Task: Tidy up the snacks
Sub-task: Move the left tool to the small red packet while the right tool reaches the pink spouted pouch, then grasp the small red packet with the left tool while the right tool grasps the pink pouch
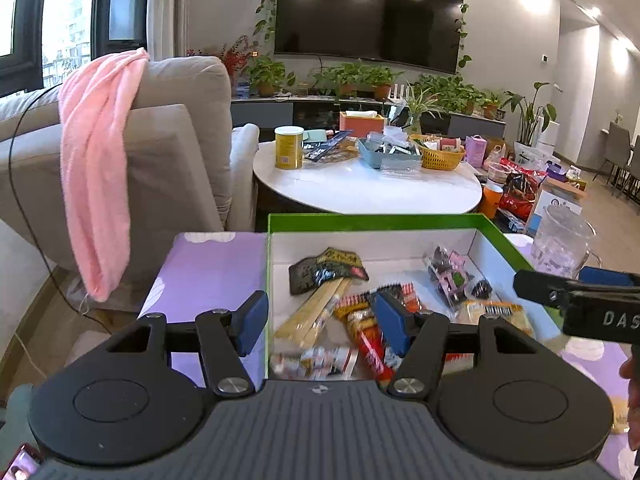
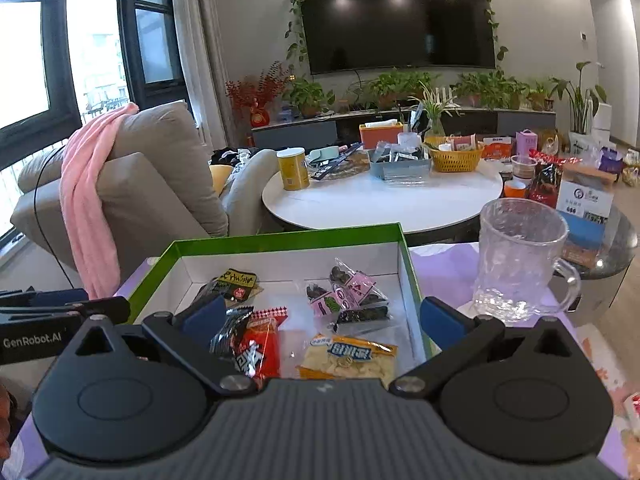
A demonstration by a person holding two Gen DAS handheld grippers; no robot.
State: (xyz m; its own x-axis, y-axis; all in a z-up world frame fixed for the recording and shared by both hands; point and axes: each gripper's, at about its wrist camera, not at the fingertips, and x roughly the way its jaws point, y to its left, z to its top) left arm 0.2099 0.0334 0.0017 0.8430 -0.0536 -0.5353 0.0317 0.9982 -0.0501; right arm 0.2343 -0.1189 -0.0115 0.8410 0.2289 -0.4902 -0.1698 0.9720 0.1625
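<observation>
Several snack packets (image 1: 360, 312) lie loose in the green-rimmed box (image 1: 376, 222) at lower centre of both views — light, crinkly, slippery film, best pinched at a sealed edge. The left gripper (image 1: 324, 322) and right gripper (image 2: 332, 320) both hang over the box, fingers apart, nothing between them.

Place: home living room | Evidence: wall-mounted TV (image 2: 398, 18) with trailing vines; potted plants (image 2: 404, 88) along low media console; grey sofa (image 2: 160, 184), pink towel (image 2: 86, 192) draped over it; round white table (image 2: 384, 204) cluttered with household bits; large windows (image 2: 60, 40); dining chairs (image 1: 618, 152) beyond.
</observation>
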